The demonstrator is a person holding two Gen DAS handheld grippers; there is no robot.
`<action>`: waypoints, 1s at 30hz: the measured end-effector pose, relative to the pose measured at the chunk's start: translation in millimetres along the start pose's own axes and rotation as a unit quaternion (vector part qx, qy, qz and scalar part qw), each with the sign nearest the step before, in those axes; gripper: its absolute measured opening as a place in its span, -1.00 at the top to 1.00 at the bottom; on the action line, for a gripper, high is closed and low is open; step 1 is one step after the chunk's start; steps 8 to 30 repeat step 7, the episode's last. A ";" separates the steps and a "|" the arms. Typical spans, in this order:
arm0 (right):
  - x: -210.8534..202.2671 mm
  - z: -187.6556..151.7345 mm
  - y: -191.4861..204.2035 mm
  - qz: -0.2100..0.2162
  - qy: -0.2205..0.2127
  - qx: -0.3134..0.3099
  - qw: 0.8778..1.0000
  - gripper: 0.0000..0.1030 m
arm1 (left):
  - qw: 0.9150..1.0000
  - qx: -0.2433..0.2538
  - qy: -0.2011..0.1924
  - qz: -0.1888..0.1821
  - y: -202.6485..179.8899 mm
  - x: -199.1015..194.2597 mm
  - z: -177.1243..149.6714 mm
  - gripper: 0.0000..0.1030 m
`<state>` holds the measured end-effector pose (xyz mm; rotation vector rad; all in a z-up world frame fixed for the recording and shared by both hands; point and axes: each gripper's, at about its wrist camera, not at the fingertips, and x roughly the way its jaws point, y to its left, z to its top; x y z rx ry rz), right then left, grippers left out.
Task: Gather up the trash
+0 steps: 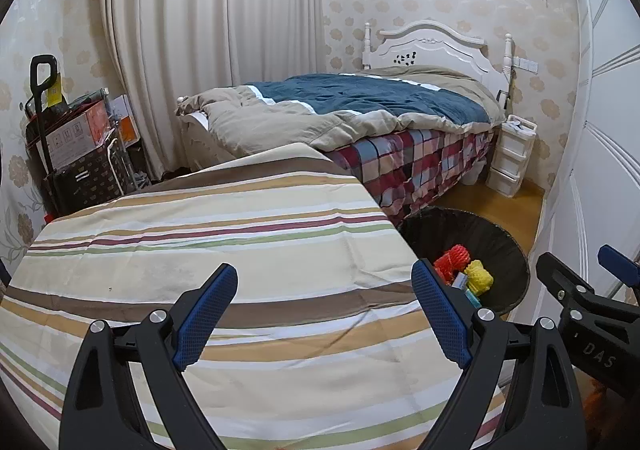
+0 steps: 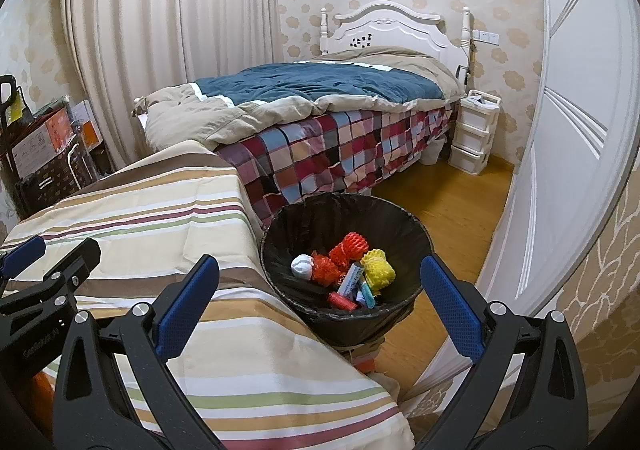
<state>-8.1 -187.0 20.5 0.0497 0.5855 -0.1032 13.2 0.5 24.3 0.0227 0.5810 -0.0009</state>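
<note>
A black-lined trash bin [image 2: 296,234] stands on the floor right of the striped table; it also shows in the left wrist view [image 1: 512,250]. Inside lie red foam nets [image 2: 348,246], a yellow foam net [image 2: 378,270], a white wad [image 2: 302,266], a red tube [image 2: 342,300] and small wrappers. My left gripper [image 1: 324,286] is open and empty over the striped tablecloth [image 1: 200,250]. My right gripper [image 2: 320,278] is open and empty, above the table's right edge and the bin. Each gripper shows at the edge of the other's view.
A bed [image 2: 320,98] with a blue and beige quilt stands behind the table. A white drawer unit [image 2: 474,134] sits by the headboard. Boxes and a cart [image 1: 76,146] stand at the left wall. White wardrobe doors [image 2: 572,130] line the right. Wooden floor [image 2: 444,202] lies between.
</note>
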 end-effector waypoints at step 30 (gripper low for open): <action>14.1 -4.1 30.9 0.029 0.018 -0.018 0.999 -0.91 | 0.999 -0.021 0.035 0.026 37.7 17.5 -6.3 -0.71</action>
